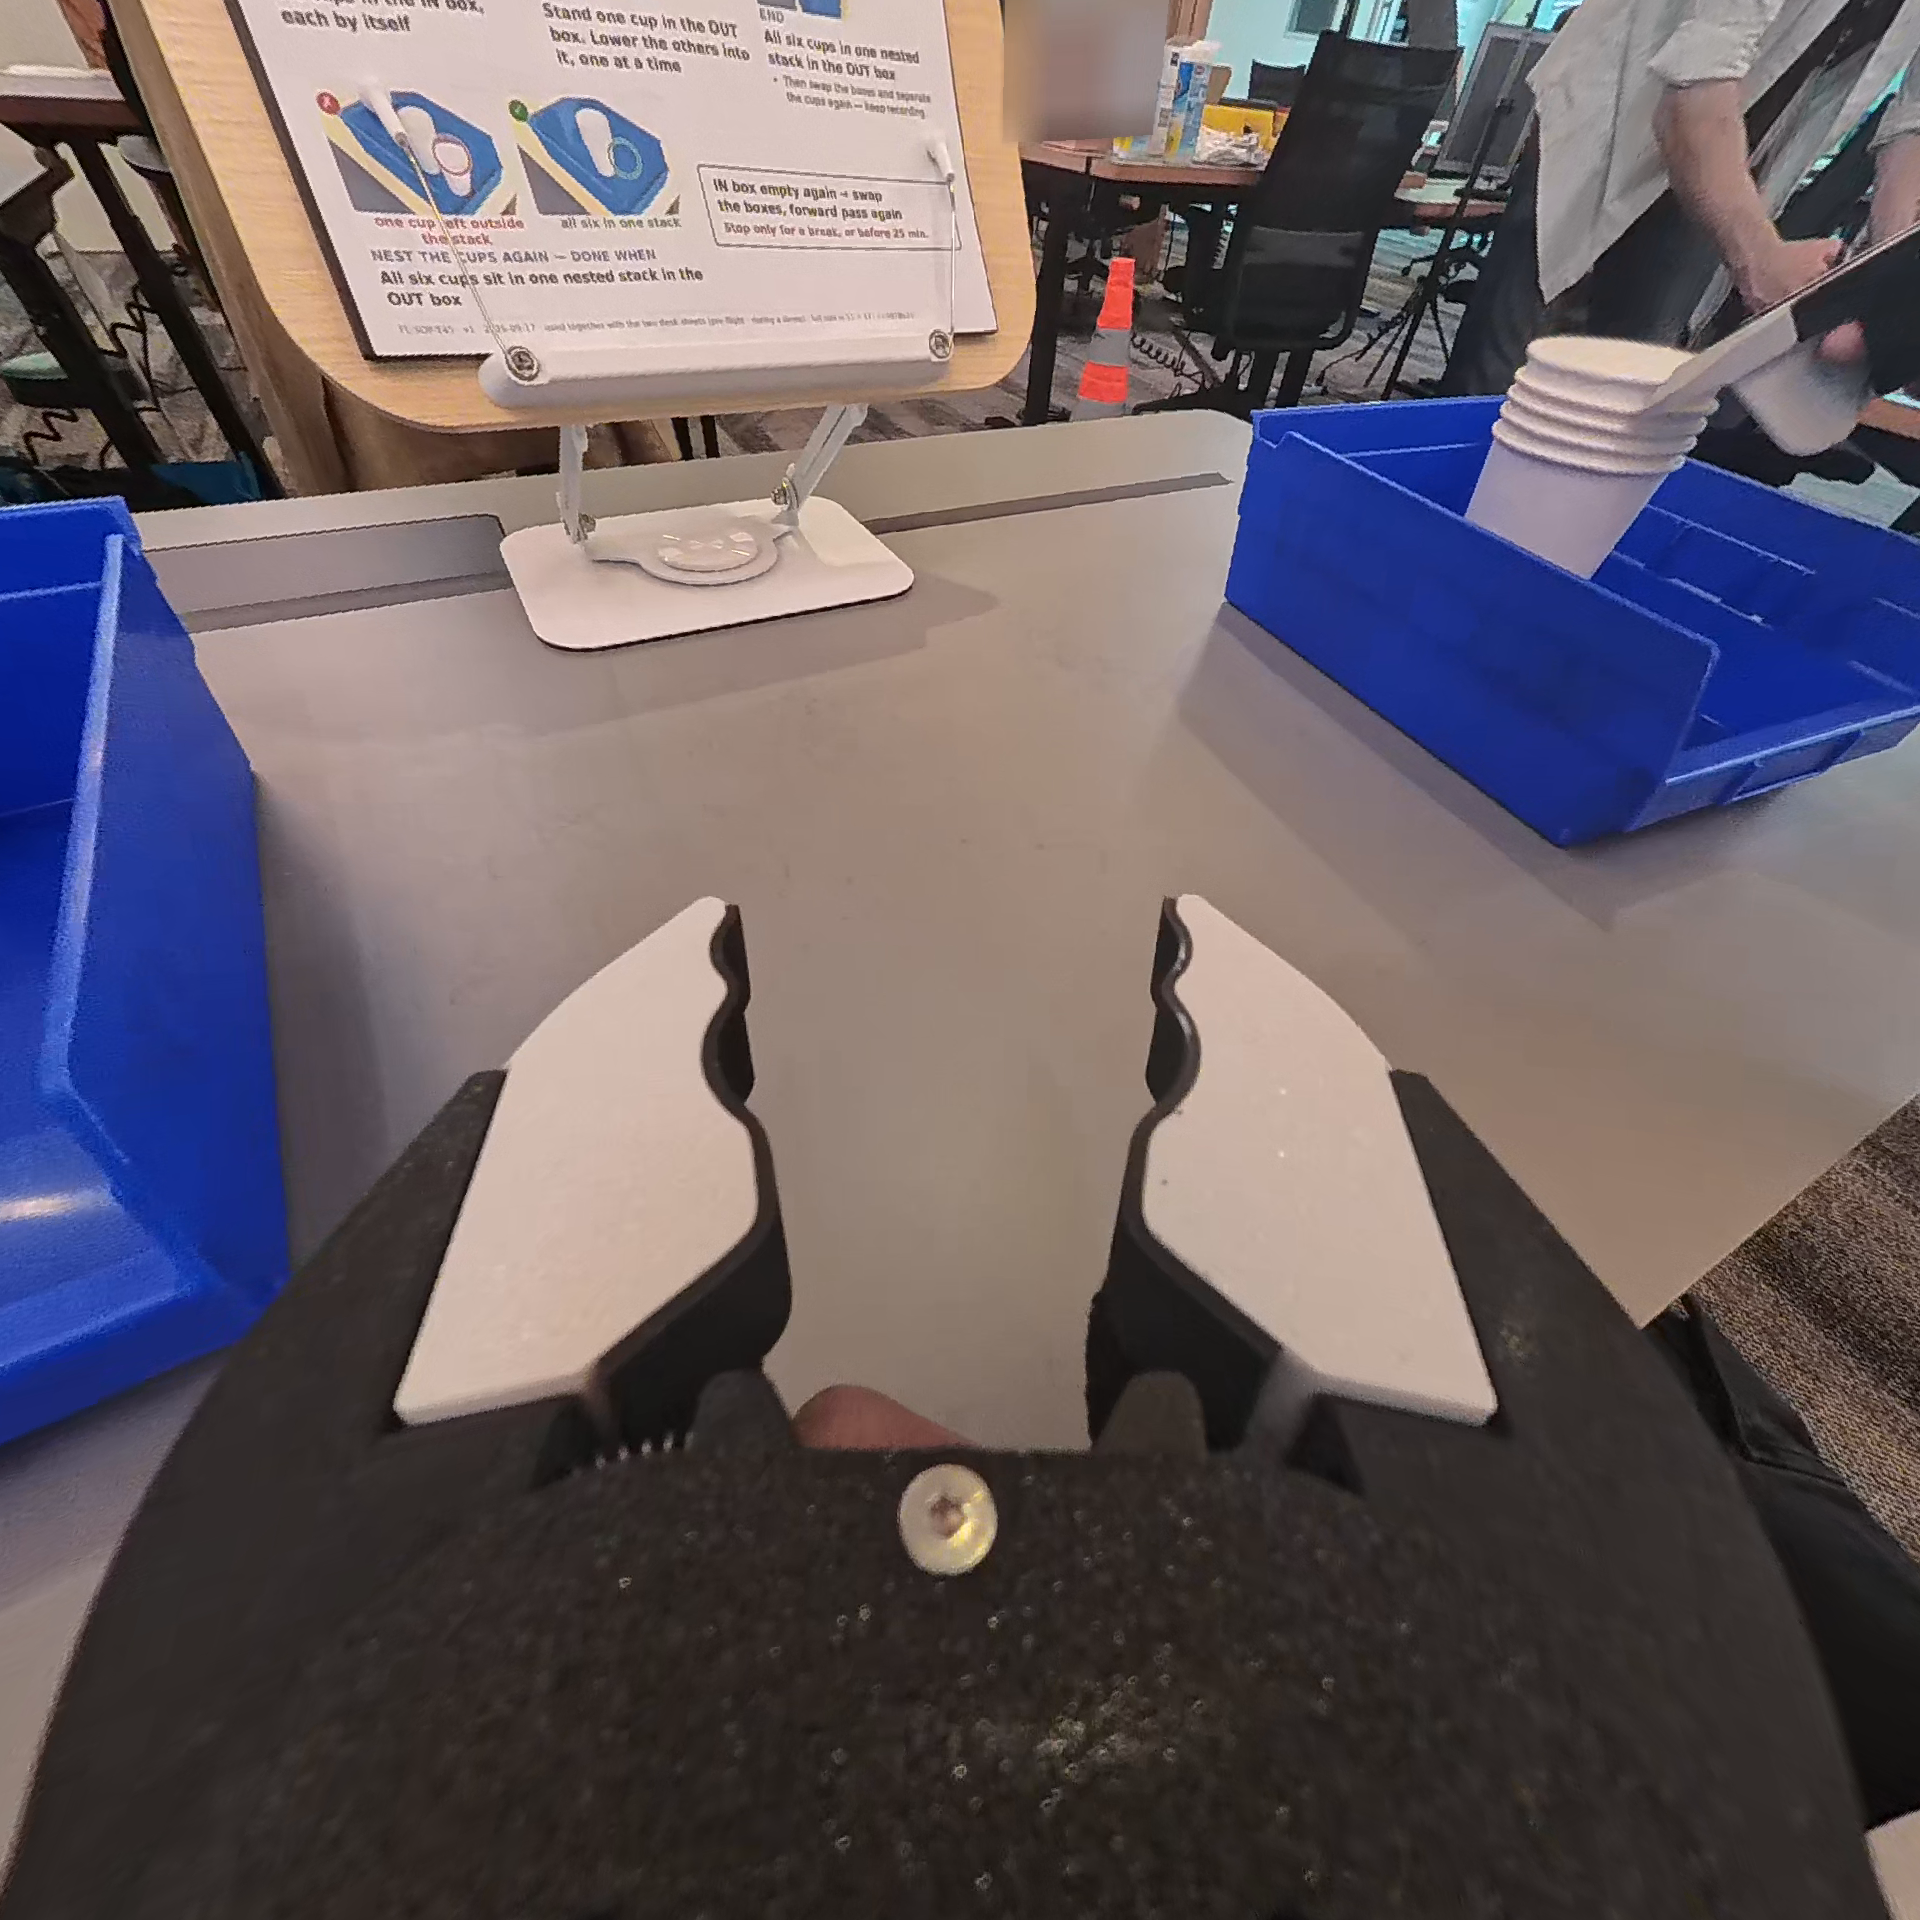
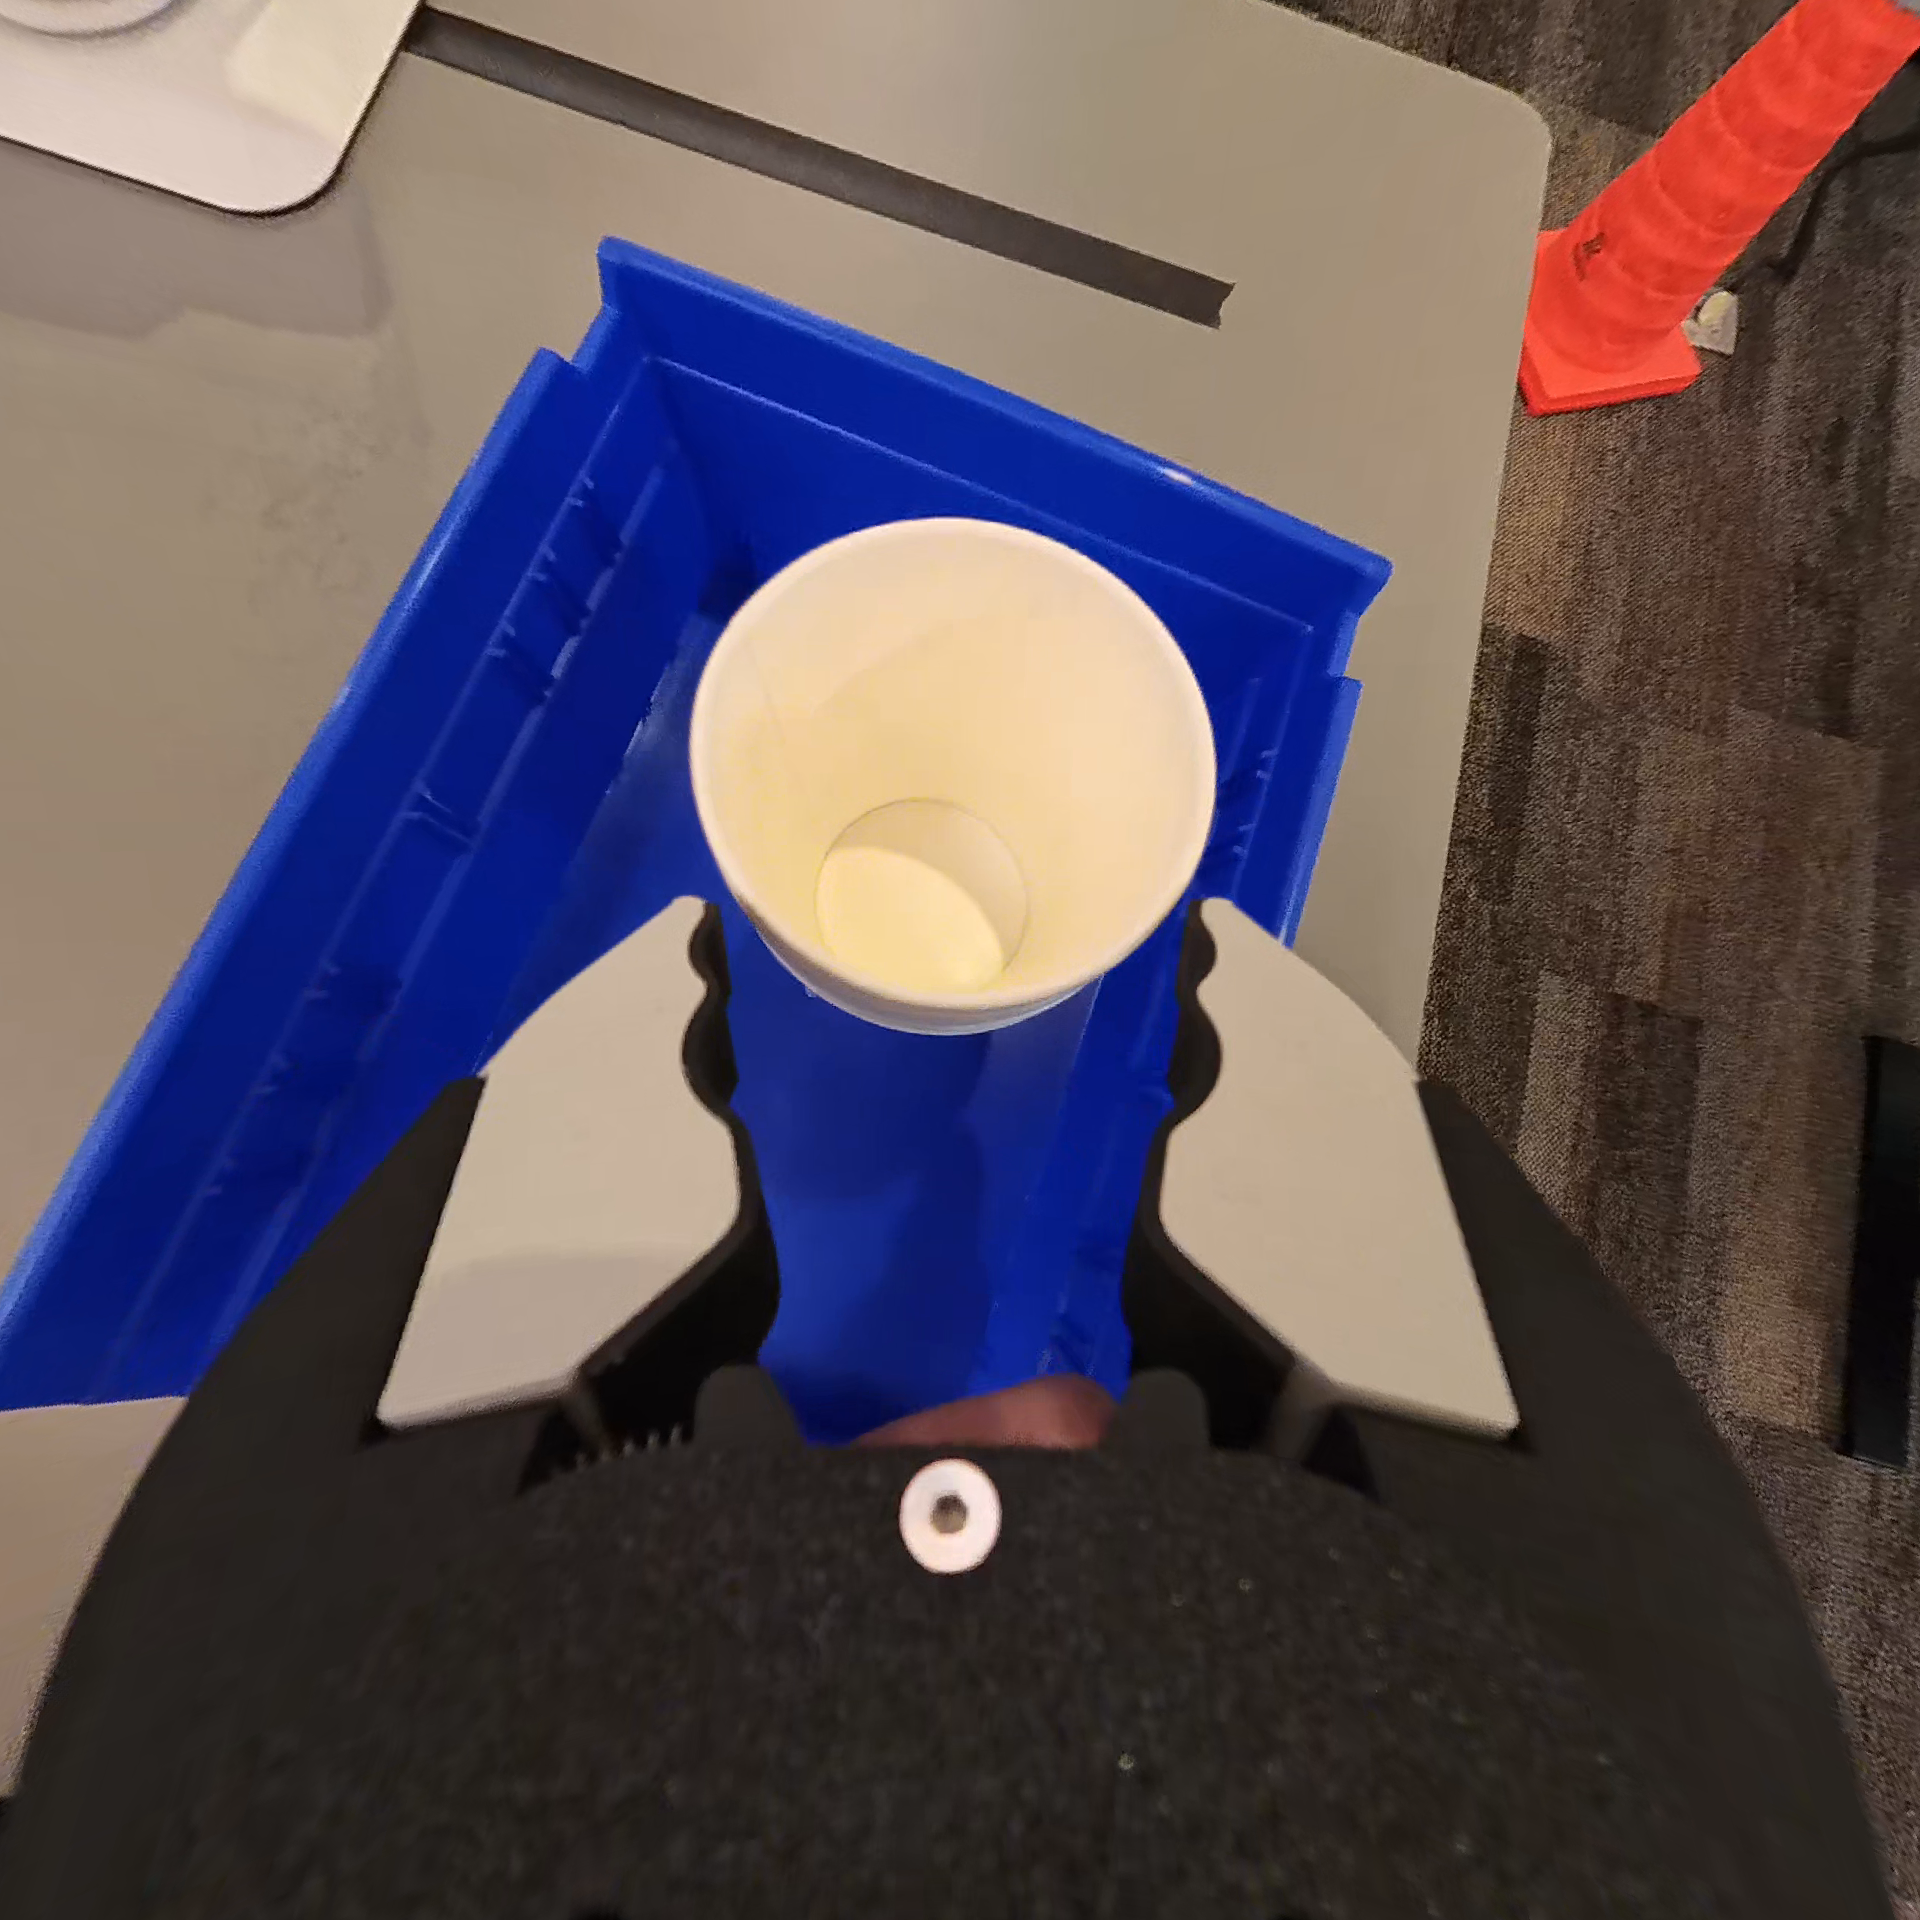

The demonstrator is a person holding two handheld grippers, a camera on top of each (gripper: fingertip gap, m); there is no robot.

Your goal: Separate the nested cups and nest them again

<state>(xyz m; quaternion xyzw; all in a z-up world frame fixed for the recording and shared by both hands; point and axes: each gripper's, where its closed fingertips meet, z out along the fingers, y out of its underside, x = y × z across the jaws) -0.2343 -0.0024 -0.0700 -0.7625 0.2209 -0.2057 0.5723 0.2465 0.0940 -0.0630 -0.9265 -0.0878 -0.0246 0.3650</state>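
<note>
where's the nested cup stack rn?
The stack of nested white paper cups stands in the far end of the blue plastic bin at the table's right side, directly below the open right claw.

Right gripper (image 2: 945, 935) spread wide above nested cups (image 2: 951, 774) — inside blue bin (image 2: 436, 831)

Bright, even indoor light; soft shadows on table (image 1: 935, 748); wide-angle edge warping; background beyond claw slightly blurred.
</note>
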